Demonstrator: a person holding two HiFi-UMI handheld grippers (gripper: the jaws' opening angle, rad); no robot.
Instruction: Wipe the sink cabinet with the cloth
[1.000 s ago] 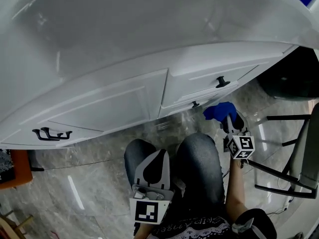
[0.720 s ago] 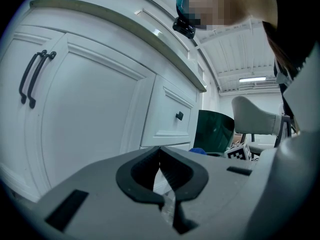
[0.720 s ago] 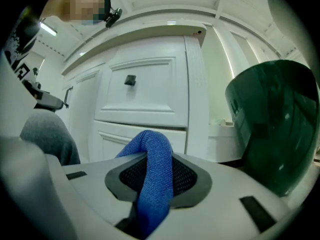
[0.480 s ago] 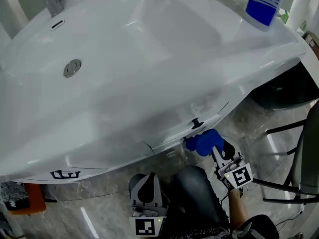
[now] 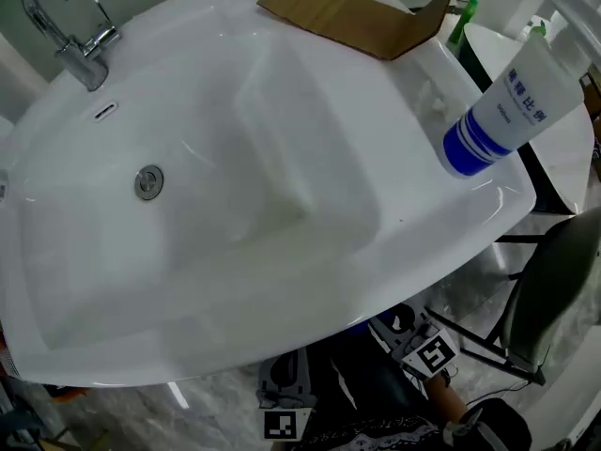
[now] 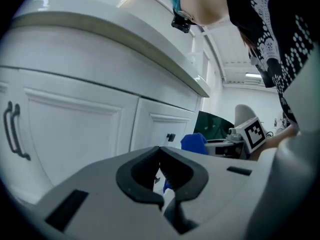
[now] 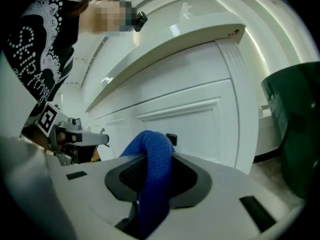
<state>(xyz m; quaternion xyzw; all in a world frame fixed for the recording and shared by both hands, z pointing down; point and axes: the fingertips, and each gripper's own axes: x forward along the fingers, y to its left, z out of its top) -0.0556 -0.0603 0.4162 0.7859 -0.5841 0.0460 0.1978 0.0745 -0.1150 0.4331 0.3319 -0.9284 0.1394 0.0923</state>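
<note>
Got the blue cloth (image 7: 152,159) clamped between the jaws of the right hand-held gripper (image 7: 155,176), folded into a hump sticking up past the jaw tips. Sits low in front of the white sink cabinet (image 7: 200,119), right by a small black knob (image 7: 171,138) on the door panel; can't tell whether it touches the door. Have the left hand-held gripper (image 6: 160,154) closed right down, tips together, nothing between them, pointed at the cabinet front to the right of the paired black handles (image 6: 12,129). From there, see the cloth further right, near the second door's knob. Dark green container (image 7: 295,129) just right of the cabinet. Head view: mostly white sink basin (image 5: 282,261) with chrome faucet (image 5: 70,22), drain (image 5: 148,181), a cardboard piece (image 5: 347,17) on the back rim and a white bottle with a blue band (image 5: 502,111) at the right corner of the rim. Cabinet and cloth hidden under the rim there; only both marker cubes poking out below the front edge.
</note>
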